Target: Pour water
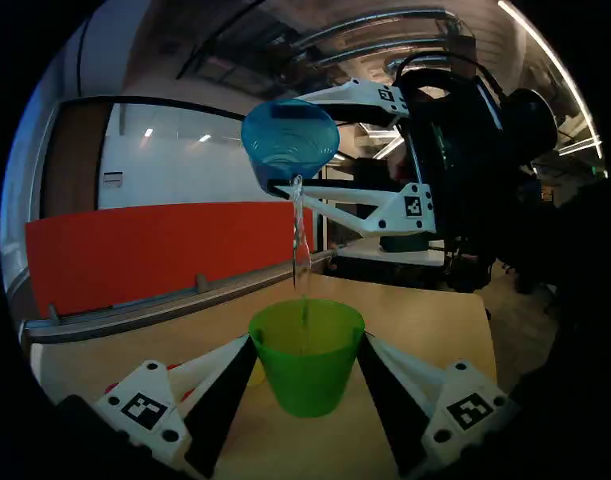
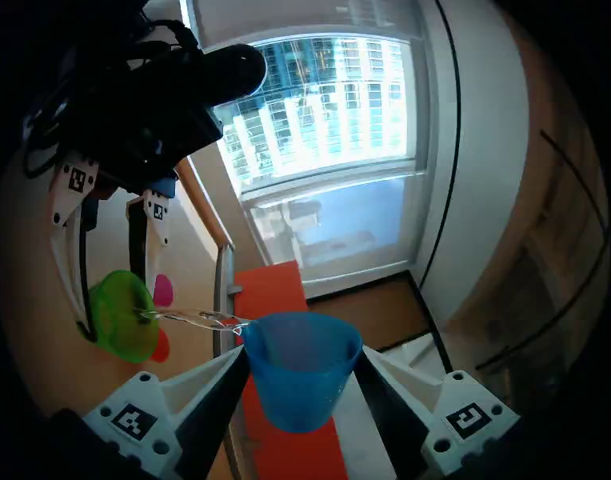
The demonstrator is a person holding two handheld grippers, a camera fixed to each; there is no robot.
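Pouring: you held the blue cup (image 2: pixel 301 384) tilted, clamped between the right gripper (image 2: pixel 301 356) fingers, above the green cup (image 1: pixel 307 368) so water (image 1: pixel 297 232) fell inside; left gripper (image 1: pixel 305 346) fingers pinched that cup upright underneath.

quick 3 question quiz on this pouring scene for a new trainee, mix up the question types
1. True or false: the left gripper is shut on the green cup.
2. Multiple choice: the water stream leaving the tilted blue cup lands in A) a glass jar, B) the green cup, C) a metal sink.
3. Fill in the blank: the blue cup is held by the ___ gripper.

Key: 1 true; 2 B; 3 right gripper.
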